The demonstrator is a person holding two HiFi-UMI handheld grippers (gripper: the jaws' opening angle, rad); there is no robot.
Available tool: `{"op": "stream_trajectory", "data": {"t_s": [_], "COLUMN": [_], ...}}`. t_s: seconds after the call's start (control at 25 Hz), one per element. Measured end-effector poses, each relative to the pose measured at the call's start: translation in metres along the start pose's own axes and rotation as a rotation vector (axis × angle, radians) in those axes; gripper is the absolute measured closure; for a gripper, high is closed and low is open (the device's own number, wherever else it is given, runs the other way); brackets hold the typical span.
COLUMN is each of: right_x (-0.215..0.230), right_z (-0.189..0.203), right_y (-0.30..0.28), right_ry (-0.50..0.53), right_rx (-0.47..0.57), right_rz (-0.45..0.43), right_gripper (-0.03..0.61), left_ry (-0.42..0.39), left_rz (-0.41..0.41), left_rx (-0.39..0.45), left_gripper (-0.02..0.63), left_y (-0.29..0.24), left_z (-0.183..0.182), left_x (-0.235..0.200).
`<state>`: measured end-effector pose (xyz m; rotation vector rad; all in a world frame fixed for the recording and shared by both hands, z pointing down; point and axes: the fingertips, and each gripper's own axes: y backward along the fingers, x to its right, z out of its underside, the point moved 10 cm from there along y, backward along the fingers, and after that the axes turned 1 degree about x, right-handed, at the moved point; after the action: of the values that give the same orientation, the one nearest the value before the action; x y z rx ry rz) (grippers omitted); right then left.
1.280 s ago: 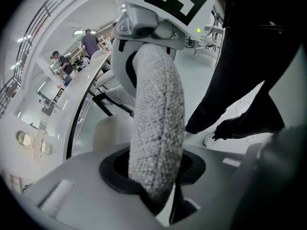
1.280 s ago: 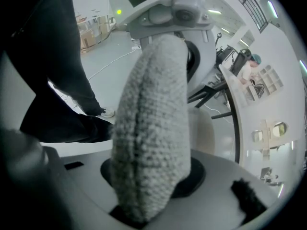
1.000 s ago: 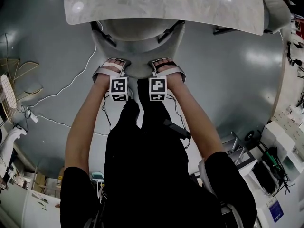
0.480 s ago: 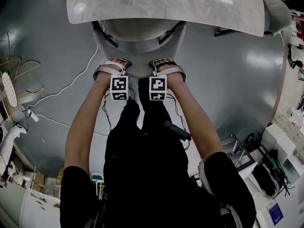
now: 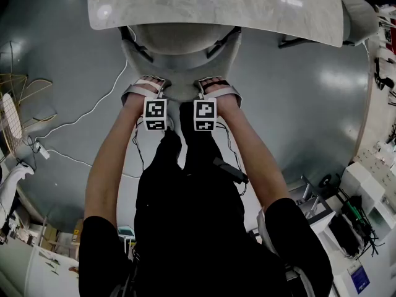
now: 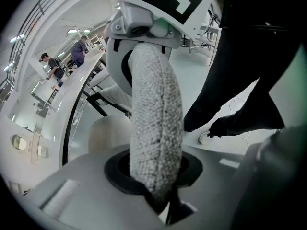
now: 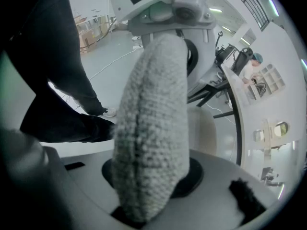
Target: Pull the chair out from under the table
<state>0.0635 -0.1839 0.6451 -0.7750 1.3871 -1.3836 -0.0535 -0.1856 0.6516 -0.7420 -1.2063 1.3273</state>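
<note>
The chair (image 5: 179, 64), covered in pale nubbly fabric, stands tucked under the marble table (image 5: 216, 8). Its curved backrest faces me. My left gripper (image 5: 148, 84) and right gripper (image 5: 213, 84) sit side by side on the backrest's top edge, pointing steeply down. In the left gripper view the backrest edge (image 6: 156, 123) runs between the jaws of the left gripper (image 6: 160, 198). In the right gripper view the same edge (image 7: 153, 128) fills the gap of the right gripper (image 7: 144, 207). Both pairs of jaws have just been closing, with the padded edge between them.
White cables (image 5: 93, 110) trail over the grey floor to the left of the chair. A wire fan (image 5: 12, 119) stands at the far left. Shelves and boxes (image 5: 365, 184) crowd the right side. My legs in black (image 5: 185, 184) stand directly behind the chair.
</note>
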Motion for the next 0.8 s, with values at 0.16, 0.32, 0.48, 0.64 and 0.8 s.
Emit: {"op": "stream_trajectory", "data": {"t_s": [0.16, 0.32, 0.48, 0.64, 0.8], "right_x": [-0.003, -0.006, -0.008, -0.014, -0.016], "right_z": [-0.002, -0.003, -0.004, -0.003, -0.005], "right_y": [0.000, 0.001, 0.001, 0.003, 0.006], "right_ry": [-0.001, -0.009, -0.022, -0.020, -0.023], "right_rx": [0.001, 0.003, 0.005, 0.000, 0.004], "right_rz": [0.003, 0.002, -0.007, -0.010, -0.016], "right_gripper": [0.466, 0.467, 0.469, 0.471, 0.471], "left_ry": [-0.004, -0.010, -0.016, -0.017, -0.008], "left_rz": [0.004, 0.011, 0.026, 0.031, 0.042], "left_rx": [-0.001, -0.003, 0.000, -0.002, 0.001], "left_gripper": [0.532, 0.534, 0.534, 0.537, 0.537], "left_y": [0.000, 0.000, 0.000, 0.001, 0.004], "left_z": [0.000, -0.001, -0.001, -0.005, -0.006], "left_x": [0.003, 0.005, 0.006, 0.011, 0.012]}}
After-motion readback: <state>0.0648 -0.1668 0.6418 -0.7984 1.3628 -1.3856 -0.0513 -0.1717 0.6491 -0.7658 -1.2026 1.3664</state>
